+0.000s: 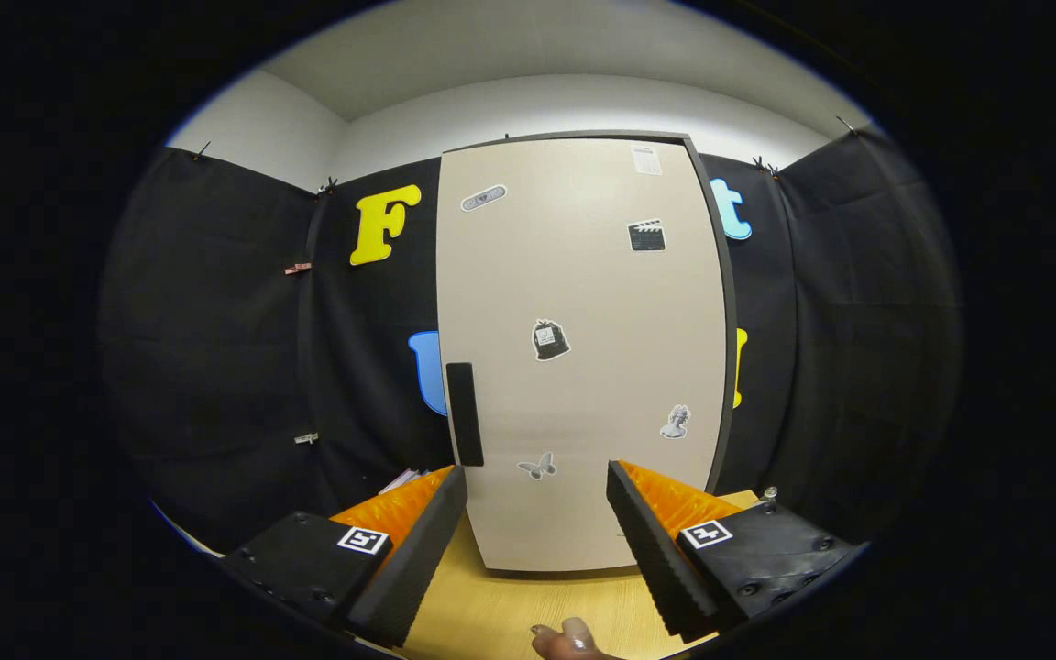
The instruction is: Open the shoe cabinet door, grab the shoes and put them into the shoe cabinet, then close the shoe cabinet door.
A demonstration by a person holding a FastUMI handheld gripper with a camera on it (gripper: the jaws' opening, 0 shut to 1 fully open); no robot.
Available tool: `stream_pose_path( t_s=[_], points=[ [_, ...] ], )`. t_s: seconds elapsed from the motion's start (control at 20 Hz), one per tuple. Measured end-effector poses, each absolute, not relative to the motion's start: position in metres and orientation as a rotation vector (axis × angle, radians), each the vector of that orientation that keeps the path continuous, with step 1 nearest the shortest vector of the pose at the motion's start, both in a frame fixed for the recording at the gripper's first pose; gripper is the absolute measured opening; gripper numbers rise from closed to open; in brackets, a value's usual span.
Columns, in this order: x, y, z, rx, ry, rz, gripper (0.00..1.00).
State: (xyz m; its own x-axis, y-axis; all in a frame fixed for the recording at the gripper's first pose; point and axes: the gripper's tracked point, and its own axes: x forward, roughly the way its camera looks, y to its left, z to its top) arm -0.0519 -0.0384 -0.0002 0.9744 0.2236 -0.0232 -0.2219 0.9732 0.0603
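A staged recording booth, not a lived-in home. Black cloth is clipped up as walls beyond the fingers, below plain white room walls. A sticker-dotted cabinet stands on a wooden tabletop just ahead.

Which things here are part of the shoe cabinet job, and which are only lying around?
Part of the job:
- shoe cabinet door, shut
- door handle at its left edge
- gripper, open, fingers apart before the door

Only around:
- stickers on the door
- wooden table
- a person's fingertips at the table edge
- papers behind the left finger
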Motion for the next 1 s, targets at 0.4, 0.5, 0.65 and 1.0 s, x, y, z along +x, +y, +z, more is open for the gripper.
stream_pose_path(
  t_s=[0.4, 0.5, 0.65, 1.0],
  points=[
    [-0.0515, -0.0386, -0.0006, 0.057, 0.03, 0.219, 0.99],
    [-0.0509, -0.0391, -0.0009, 0.055, 0.03, 0.216, 0.99],
    [-0.0511, -0.0401, -0.0006, 0.055, 0.028, 0.212, 0.99],
    [-0.0498, -0.0394, 0.0018, 0.055, 0.019, 0.209, 0.99]
  ],
)
